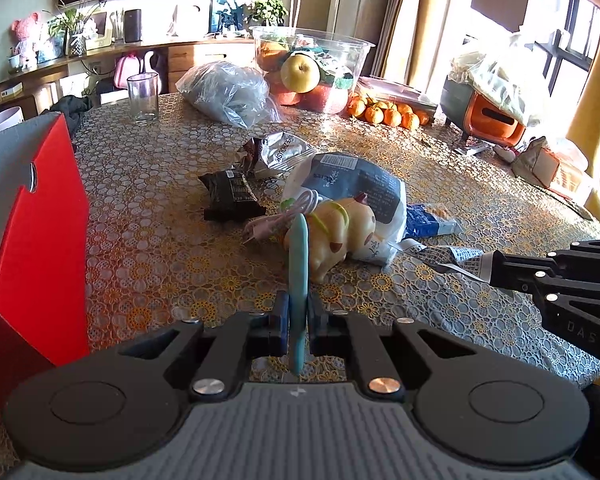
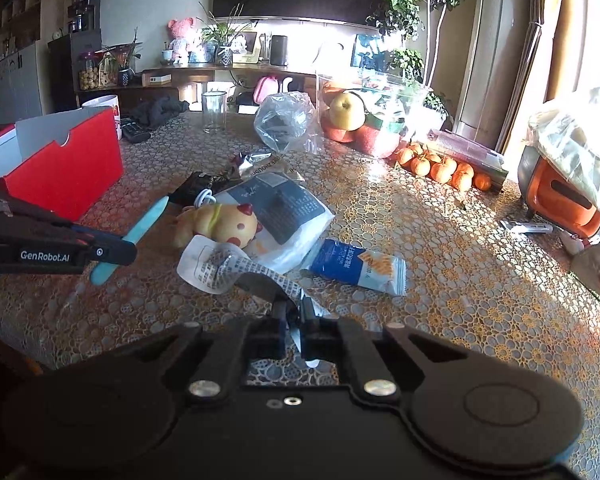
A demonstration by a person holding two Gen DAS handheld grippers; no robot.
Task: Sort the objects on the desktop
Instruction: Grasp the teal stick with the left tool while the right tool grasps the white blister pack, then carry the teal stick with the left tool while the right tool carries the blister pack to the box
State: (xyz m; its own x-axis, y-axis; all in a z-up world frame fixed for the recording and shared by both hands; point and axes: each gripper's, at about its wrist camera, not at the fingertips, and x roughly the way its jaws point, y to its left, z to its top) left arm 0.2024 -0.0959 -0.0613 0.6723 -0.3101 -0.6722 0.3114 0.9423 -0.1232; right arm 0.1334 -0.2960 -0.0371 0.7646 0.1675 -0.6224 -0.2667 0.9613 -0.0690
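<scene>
Left gripper (image 1: 298, 312): jaws clenched on a flat turquoise stick (image 1: 299, 264), which stands up between them and pokes out past their tips, clear of the table (image 1: 148, 208).
Right gripper (image 2: 294, 312): jaws clenched on one end of a crumpled white printed wrapper (image 2: 216, 268); the rest of it hangs forward and left of the tips.
Yellow toy (image 1: 340, 236): lying on the table just beyond the left jaws, a thin green band around it; in the right wrist view it sits ahead and left of the right jaws, past the wrapper.
Pink cable (image 1: 284, 218): coiled beside the toy, just left of the stick's tip.
Large white and dark bag (image 2: 280, 216): under and behind the toy.
Blue snack packet (image 2: 360, 266): flat on the table, ahead and right of the right jaws.
Black packet (image 1: 230, 196) and silver packet (image 1: 278, 154): farther ahead, left of the bag.
Red box (image 1: 40, 236): open, well left of the left jaws.
Fruit bowl (image 1: 312, 68), oranges (image 1: 384, 114), drinking glass (image 1: 143, 98): at the far edge.
</scene>
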